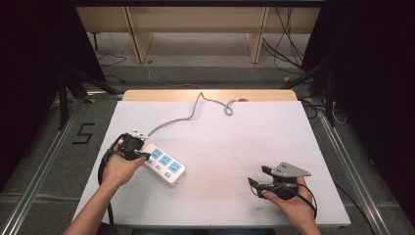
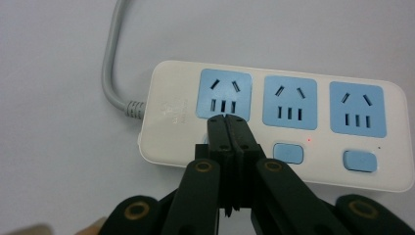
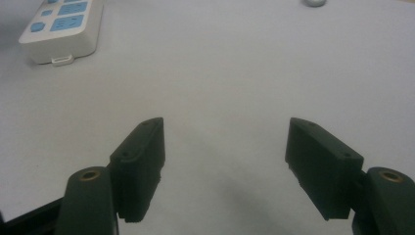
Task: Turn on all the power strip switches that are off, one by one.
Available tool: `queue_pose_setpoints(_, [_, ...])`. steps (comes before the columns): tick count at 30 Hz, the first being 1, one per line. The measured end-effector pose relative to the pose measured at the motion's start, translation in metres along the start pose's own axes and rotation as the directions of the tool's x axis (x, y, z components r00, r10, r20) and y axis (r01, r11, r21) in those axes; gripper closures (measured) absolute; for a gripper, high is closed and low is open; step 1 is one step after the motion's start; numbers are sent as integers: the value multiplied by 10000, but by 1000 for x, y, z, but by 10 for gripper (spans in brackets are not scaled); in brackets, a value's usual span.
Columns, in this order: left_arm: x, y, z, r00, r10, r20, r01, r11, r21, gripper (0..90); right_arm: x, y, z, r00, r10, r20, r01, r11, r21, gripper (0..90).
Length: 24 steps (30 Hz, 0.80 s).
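Observation:
A white power strip (image 1: 165, 164) with three blue sockets lies on the left half of the white table top (image 1: 230, 142). Its grey cable (image 1: 195, 111) runs to the far edge. My left gripper (image 1: 145, 154) is shut, with nothing between its jaws. In the left gripper view its closed tips (image 2: 227, 120) sit on the strip (image 2: 274, 122), just below the first socket (image 2: 224, 95) and over the spot where that socket's button would be. A small red light (image 2: 309, 141) glows by the second button (image 2: 288, 152). My right gripper (image 1: 258, 175) rests open at the right front, its jaws (image 3: 225, 125) holding nothing.
The strip's end (image 3: 61, 24) lies far ahead and left of the right gripper. A loop of the cable (image 1: 228, 108) rests near the table's far edge. Wooden furniture legs (image 1: 139, 34) and loose wires (image 1: 288, 44) stand on the floor beyond the table.

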<state>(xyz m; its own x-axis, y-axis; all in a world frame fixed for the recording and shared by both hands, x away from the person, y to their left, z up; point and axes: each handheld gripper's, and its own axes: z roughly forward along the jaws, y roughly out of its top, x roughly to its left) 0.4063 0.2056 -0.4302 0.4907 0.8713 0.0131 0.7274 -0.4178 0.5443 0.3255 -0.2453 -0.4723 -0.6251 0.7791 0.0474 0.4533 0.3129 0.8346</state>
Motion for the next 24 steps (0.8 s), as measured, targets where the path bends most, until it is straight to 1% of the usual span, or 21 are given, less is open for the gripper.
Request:
queue_pose_setpoints(7, [1, 2, 6, 10000, 33, -42, -32, 9997, 262, 897, 0, 0, 0, 10000, -22, 2, 22, 10000, 15, 320])
queue_pose_setpoints(15, [0, 4, 12, 9999, 58, -112, -54, 9993, 374, 897, 0, 0, 0, 10000, -31, -13, 31, 10000, 10, 320])
queue_pose_setpoints(17, [0, 5, 12, 10000, 18, -82, -15, 9993, 386, 897, 0, 0, 0, 10000, -28, -11, 28, 10000, -8, 320])
queue_pose_setpoints(24, [1, 5, 14, 9999, 76, -75, -72, 9988, 482, 897, 0, 0, 0, 10000, -39, -16, 39, 10000, 17, 320])
